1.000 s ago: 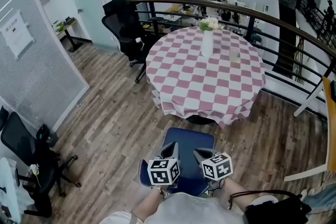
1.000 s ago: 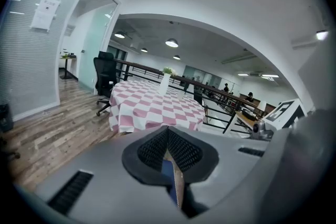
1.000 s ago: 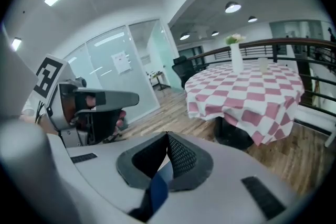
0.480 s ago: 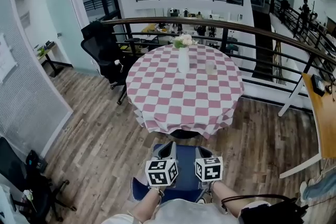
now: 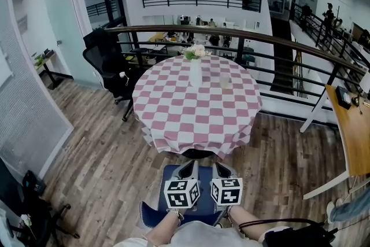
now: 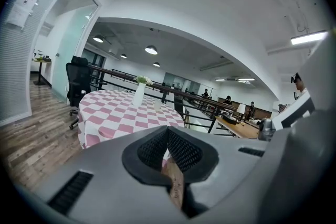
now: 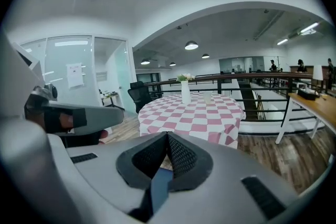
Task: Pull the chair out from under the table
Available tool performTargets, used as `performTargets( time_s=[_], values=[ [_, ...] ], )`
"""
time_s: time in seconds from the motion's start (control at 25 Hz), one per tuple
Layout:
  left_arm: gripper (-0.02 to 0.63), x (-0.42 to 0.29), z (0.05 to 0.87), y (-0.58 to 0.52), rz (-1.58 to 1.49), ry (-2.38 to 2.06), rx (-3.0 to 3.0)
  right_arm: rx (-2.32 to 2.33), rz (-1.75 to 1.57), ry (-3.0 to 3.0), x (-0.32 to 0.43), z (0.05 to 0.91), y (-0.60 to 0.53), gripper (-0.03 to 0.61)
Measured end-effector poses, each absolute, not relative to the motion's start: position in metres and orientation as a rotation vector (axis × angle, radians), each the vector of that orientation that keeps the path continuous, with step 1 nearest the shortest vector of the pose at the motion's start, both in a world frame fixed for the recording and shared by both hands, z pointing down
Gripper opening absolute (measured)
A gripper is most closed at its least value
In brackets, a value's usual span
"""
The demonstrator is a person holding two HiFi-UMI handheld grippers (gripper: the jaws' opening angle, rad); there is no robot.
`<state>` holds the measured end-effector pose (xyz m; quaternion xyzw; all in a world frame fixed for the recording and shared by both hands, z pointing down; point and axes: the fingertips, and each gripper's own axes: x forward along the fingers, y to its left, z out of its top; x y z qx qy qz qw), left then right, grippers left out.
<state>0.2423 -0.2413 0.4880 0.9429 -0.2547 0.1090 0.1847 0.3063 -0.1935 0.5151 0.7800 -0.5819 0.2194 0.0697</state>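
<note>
White vase (image 5: 196, 73), black office chair (image 5: 107, 65)

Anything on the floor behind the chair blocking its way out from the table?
Nothing visible does. The blue chair has bare wood floor on both sides, and the black bag lies off to its right. The floor directly behind it is hidden by the person.

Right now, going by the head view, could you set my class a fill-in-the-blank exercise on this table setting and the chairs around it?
1. The round tablecloth is checked in white and ____.
2. The white vase standing on it holds ____.
3. The chair nearest the viewer is coloured ____.
4. The office chair at the cloth's far left is coloured ____.

Missing words: pink; flowers; blue; black.
</note>
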Motion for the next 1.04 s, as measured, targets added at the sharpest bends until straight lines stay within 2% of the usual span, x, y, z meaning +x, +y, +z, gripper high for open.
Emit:
performTargets(
  time_s=[1.04],
  values=[
    [0.005,0.243,0.491,-0.253,0.306,-0.766,2.627,2.347,0.691,-1.775,0.312,0.516,-0.198,0.017]
  ],
)
